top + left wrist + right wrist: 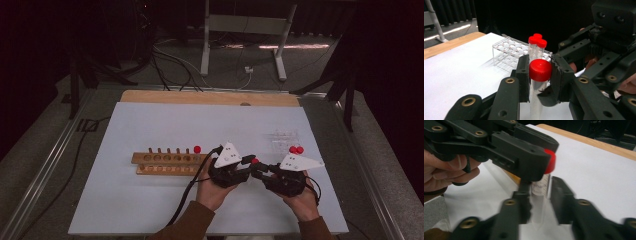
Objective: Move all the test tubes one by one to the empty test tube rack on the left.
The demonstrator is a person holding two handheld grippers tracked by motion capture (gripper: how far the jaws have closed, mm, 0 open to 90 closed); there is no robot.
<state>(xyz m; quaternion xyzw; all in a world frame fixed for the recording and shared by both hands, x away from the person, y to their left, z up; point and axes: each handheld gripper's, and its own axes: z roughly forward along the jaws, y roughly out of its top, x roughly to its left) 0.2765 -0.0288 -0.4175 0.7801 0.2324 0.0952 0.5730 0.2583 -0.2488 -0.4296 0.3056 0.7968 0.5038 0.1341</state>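
Note:
A clear tube with a red cap [255,161] is held upright between the two grippers, above the white table top. My left gripper [251,163] is shut on the red cap [540,70], one pad on each side of it. My right gripper [259,171] comes in from the right, lower down. Its jaws stand on either side of the tube body [540,186], a thin gap showing at the right jaw, so it is open. The left gripper [534,160] crosses over the top of the right gripper view and hides most of the cap.
A clear plastic rack [282,137] stands behind the right hand, with red-capped tubes [536,41] at its near end. A wooden rack [165,162] lies to the left, with one red-capped tube [197,149] at its right end. A white sheet [150,200] covers the table.

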